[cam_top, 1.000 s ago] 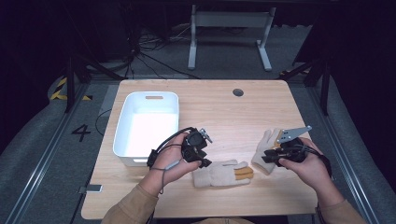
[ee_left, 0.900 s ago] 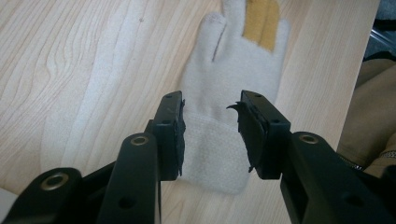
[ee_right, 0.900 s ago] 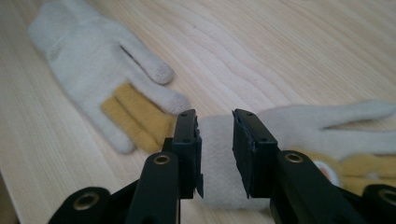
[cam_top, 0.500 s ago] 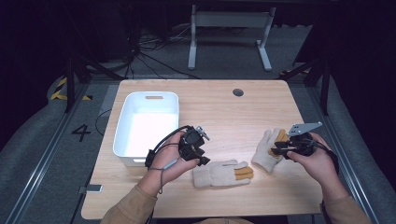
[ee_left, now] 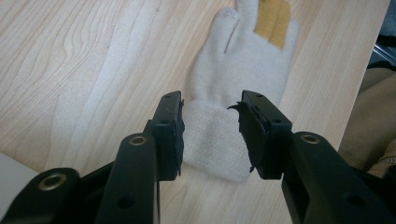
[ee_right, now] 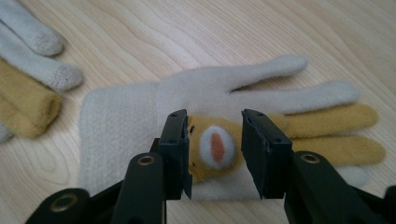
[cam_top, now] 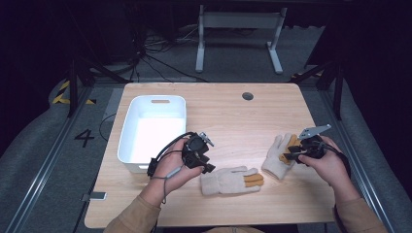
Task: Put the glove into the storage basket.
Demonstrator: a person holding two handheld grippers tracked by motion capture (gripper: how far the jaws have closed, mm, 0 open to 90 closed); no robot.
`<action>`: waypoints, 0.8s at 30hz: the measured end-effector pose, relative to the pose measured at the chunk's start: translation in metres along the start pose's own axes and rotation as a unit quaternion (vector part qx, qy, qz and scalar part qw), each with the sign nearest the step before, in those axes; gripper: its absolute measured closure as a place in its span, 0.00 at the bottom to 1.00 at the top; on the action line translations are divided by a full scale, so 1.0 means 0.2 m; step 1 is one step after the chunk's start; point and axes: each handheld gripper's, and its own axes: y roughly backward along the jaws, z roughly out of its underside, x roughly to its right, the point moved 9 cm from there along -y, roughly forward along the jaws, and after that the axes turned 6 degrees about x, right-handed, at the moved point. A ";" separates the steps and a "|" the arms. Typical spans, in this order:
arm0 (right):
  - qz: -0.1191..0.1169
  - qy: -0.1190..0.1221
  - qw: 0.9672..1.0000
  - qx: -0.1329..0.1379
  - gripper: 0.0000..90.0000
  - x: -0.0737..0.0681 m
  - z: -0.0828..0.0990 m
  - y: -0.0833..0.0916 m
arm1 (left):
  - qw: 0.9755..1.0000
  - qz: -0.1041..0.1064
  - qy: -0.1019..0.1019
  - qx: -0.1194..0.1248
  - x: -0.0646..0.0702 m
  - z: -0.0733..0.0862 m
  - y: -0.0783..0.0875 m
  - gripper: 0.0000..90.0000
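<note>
The table [cam_top: 228, 109] filled the middle of the high view, with a white bin [cam_top: 153, 131] at its left. Two cream gloves lay toward the lower right: the near glove [cam_top: 231, 180] at lower centre, the far glove [cam_top: 281, 156] to its right (both had tan fingers). The left gripper [cam_top: 206, 165] sat at the near glove's cuff; in the left gripper view its jaws stood apart on either side of the cuff [ee_left: 212, 140], perhaps brushing it. The right gripper [cam_top: 290, 156] hung over the far glove, its jaws having just been opening, astride a tan patch [ee_right: 215, 149] without pressing it.
</note>
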 end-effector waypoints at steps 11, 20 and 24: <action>-0.008 0.011 0.999 -0.036 0.66 0.01 0.05 -0.07 | 1.000 0.002 0.005 -0.001 0.00 0.02 0.00 0.67; -0.009 0.009 0.998 -0.054 0.74 0.01 0.07 -0.09 | 1.000 0.006 0.006 -0.004 0.01 0.02 -0.01 0.67; -0.007 0.002 0.998 -0.058 0.81 0.01 0.07 -0.09 | 1.000 0.007 0.006 -0.003 0.01 0.02 -0.01 0.67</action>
